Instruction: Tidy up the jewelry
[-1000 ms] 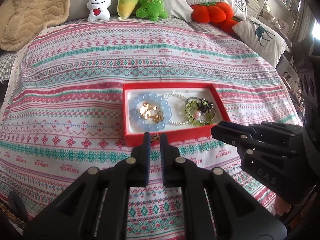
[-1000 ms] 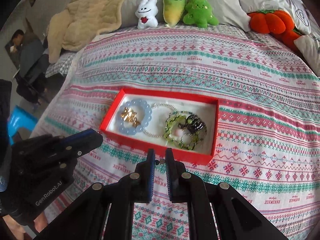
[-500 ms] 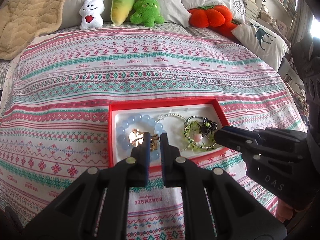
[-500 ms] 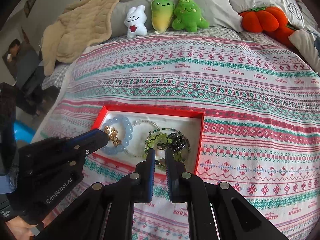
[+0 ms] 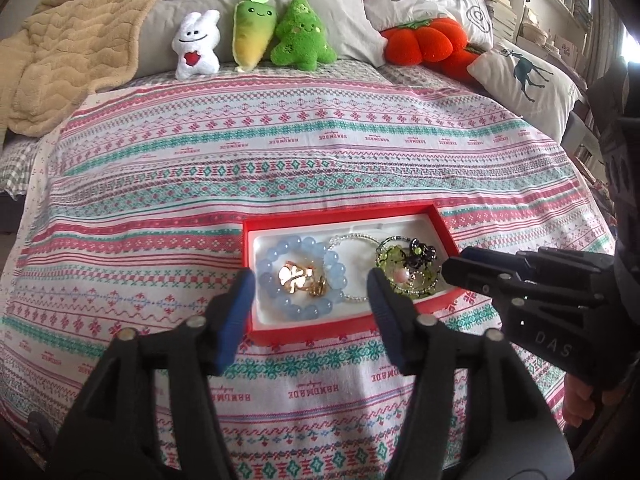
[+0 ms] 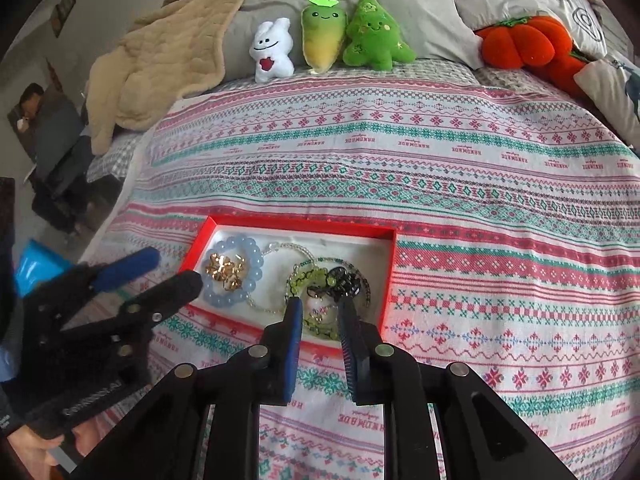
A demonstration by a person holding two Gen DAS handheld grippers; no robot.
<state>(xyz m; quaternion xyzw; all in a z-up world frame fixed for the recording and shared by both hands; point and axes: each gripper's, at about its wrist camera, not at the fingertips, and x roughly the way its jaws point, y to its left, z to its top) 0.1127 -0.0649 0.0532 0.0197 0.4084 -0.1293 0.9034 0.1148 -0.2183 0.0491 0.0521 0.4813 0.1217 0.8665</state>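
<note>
1. A red tray (image 5: 348, 326) with a white lining was seen lying on the patterned bedspread (image 5: 280, 152) of a bed, near its front edge.
2. A blue bead bracelet (image 5: 300, 276) lay in the tray's left part, with gold pieces (image 5: 298, 276) inside its ring.
3. A thin clear-bead bracelet (image 5: 354, 240) lay in the middle, touching the blue one.
4. A green bead bracelet (image 5: 404, 268) with a dark charm (image 5: 420, 254) on it lay in the right part.
5. The left tongs (image 5: 310, 292) were held over the tray's front left corner, their jaws wide apart and opening; nothing was gripped, and the blue bracelet was seen between the tips, below them.
6. The right tongs (image 6: 320, 312) were held over the tray's front right part, their jaws slightly apart and opening; the green bracelet (image 6: 316, 280) was seen in the gap, but no pad was pressed on it.
7. In the left view the right tongs (image 5: 456, 268) were seen at the tray's right edge; in the right view the left tongs (image 6: 172, 270) were seen at its left edge.
8. Three plush toys (image 5: 256, 36) and an orange plush (image 5: 424, 42) were lined up against the pillows at the far end, and a tan blanket (image 5: 72, 52) was heaped at the far left.
</note>
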